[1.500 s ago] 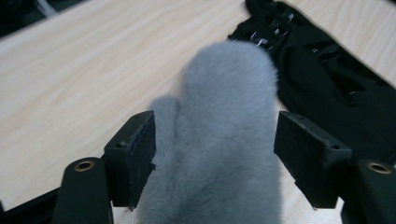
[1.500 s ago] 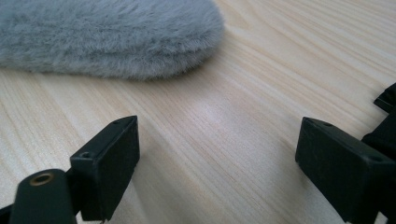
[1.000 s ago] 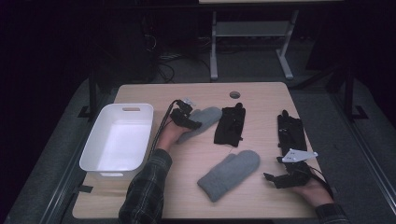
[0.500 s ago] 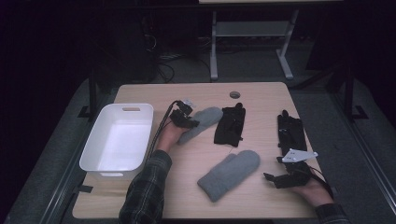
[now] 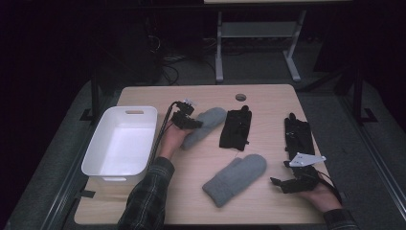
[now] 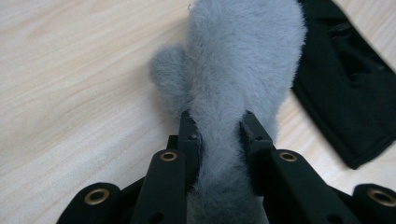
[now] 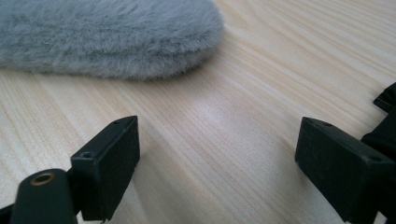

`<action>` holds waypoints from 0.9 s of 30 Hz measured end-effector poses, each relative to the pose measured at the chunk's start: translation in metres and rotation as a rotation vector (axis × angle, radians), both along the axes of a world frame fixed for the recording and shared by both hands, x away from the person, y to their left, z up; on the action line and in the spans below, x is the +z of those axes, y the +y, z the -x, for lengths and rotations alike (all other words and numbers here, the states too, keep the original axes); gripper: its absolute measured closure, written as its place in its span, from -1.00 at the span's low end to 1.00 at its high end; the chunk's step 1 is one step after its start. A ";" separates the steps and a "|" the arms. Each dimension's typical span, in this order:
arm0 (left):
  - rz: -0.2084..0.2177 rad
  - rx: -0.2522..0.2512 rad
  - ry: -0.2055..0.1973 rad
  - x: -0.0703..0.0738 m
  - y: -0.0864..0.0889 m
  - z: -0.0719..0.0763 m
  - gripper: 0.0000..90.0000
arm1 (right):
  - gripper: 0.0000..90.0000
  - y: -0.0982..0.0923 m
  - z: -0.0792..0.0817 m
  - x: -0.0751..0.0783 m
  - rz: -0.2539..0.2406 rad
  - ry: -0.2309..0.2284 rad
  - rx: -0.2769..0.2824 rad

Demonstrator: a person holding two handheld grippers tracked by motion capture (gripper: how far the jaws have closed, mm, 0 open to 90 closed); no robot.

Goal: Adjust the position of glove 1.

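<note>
We see our left gripper [image 6: 218, 135] just closed, pinching the grey mitten's [image 6: 238, 70] cuff near the white bin [image 5: 119, 143], black glove [image 6: 345, 88] beside it, our right gripper [image 7: 217, 154] wide open over bare table [image 7: 243, 93]

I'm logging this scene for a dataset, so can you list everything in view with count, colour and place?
Table: one, light wood, middle of the high view.
Bin: one, white, left side of the table.
Grey mittens: two; one pinched at its cuff end in the left gripper, the other lying near the front, middle.
Black gloves: two; one at centre, one at right.
Hole cover: one, dark, round, far edge.
Metal frame: one, pale, on the floor behind.
Left gripper: black, jaws have just closed on the mitten.
Right gripper: black, jaws open over bare wood.
</note>
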State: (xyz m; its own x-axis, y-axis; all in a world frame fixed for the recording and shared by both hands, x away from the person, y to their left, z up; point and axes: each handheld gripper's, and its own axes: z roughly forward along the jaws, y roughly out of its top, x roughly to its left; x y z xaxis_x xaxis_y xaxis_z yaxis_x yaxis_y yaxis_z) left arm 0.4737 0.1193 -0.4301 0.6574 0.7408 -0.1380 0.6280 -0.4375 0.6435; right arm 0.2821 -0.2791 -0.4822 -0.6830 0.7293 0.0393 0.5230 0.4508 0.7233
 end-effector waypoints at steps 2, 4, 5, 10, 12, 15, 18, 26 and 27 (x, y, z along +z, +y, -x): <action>0.011 0.003 0.006 0.006 0.000 0.004 0.65 | -0.70 0.000 0.000 0.000 0.000 0.000 0.000; 0.020 -0.008 0.002 0.013 0.001 0.008 0.65 | -0.70 0.000 0.000 0.000 0.000 0.000 0.000; 0.024 -0.010 0.004 0.016 0.001 0.010 0.65 | -0.70 0.000 0.000 0.000 0.000 0.000 0.000; 0.049 -0.026 0.006 0.030 -0.002 0.024 0.65 | -0.70 0.000 0.000 0.000 0.000 0.000 0.000; 0.062 -0.029 0.013 0.035 -0.004 0.029 0.65 | -0.70 0.000 0.000 0.000 0.000 0.000 0.000; 0.076 -0.036 0.023 0.040 -0.006 0.038 0.65 | -0.70 0.000 0.000 0.000 0.000 0.000 0.000; 0.084 -0.061 0.023 0.047 -0.010 0.048 0.64 | -0.69 0.000 0.000 0.000 0.000 0.000 0.000; 0.064 -0.091 0.013 0.051 -0.021 0.073 0.64 | -0.69 0.000 0.000 0.000 0.000 0.001 -0.002; 0.059 -0.097 0.012 0.051 -0.022 0.076 0.64 | -0.70 0.000 0.000 0.000 0.000 0.001 -0.002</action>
State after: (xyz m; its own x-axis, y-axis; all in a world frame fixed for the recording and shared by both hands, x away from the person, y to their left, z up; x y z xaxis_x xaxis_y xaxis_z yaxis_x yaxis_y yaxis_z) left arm 0.3979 0.0972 -0.3794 0.7237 0.6641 -0.1879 0.5924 -0.4580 0.6628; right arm 0.2821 -0.2791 -0.4822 -0.6814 0.7308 0.0398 0.5247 0.4498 0.7227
